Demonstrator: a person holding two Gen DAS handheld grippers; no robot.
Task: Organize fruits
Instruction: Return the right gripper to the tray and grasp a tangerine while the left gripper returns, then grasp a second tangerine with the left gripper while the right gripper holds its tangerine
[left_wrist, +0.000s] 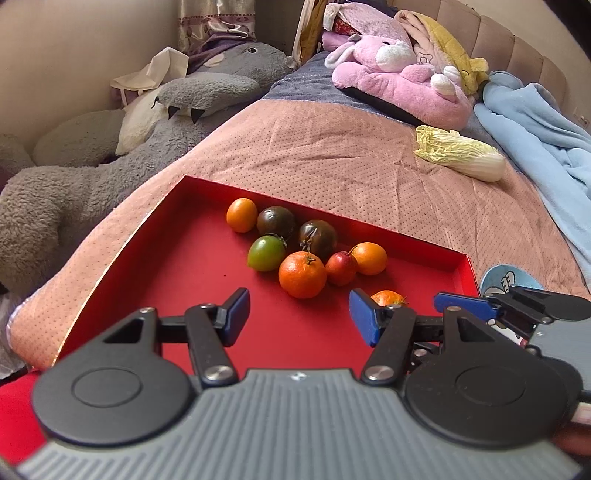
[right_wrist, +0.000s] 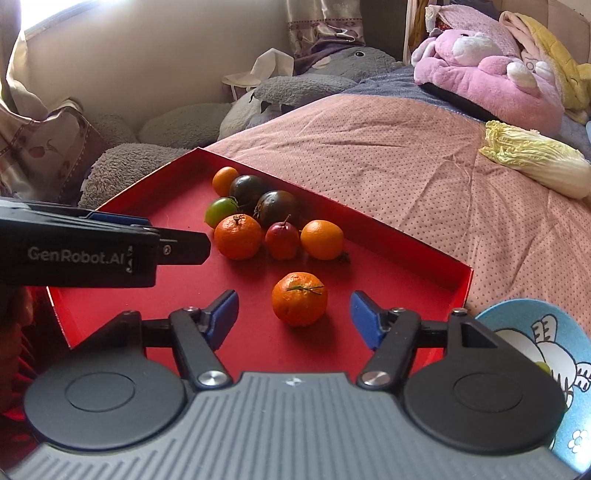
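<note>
We see the fruits in a shallow red tray (right_wrist: 424, 254) that lies on the bed's pink dotted cover (right_wrist: 406, 155), near its foot edge. One tangerine (right_wrist: 299, 298) sits alone near the tray's near edge, dimpled and bright orange, with a dry green stalk across its top. Farther in, a cluster touches: a bigger tangerine (right_wrist: 237, 236), a small red fruit (right_wrist: 282, 240), a smooth orange one (right_wrist: 322, 239), a green tomato (right_wrist: 220, 212), two dark tomatoes (right_wrist: 275, 207) and another small orange fruit (right_wrist: 224, 180) by the far wall. Our right tongs (right_wrist: 293, 319) stand open around the lone tangerine, pads apart from it. Our left tongs (left_wrist: 299, 315) hang open over bare tray floor, holding nothing. A cabbage (right_wrist: 535, 162) lies well apart toward the bed's right edge, and a blue bowl (right_wrist: 532, 321) sits beside the tray's right corner.
</note>
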